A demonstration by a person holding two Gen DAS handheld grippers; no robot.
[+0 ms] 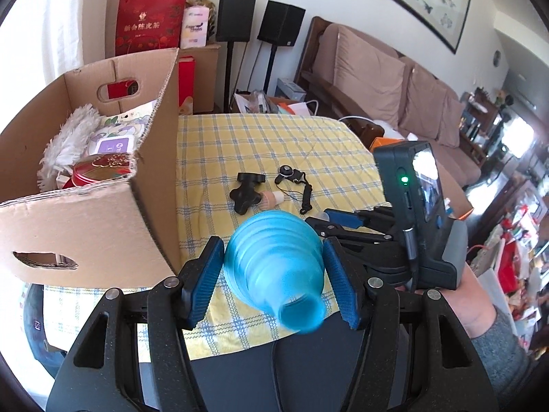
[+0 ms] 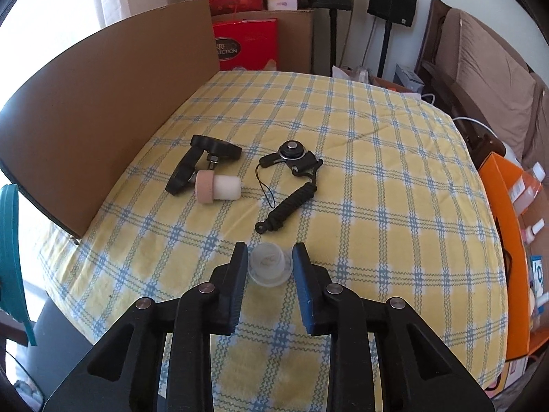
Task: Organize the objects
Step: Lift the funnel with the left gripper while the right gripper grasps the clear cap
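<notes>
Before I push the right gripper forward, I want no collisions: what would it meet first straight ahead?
The right gripper already brackets a small clear cap. Beyond it, likely first comes the black coiled lanyard, though depth is uncertain.

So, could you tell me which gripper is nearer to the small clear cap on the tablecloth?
Right. The right gripper has its fingers on either side of the clear cap; the left gripper holds the blue funnel, off to the left.

Your left gripper [image 1: 272,276] sits low in frame, its blue pads clamped on something. Your right gripper [image 2: 270,267] sits bottom centre, jaws narrowly parted.
</notes>
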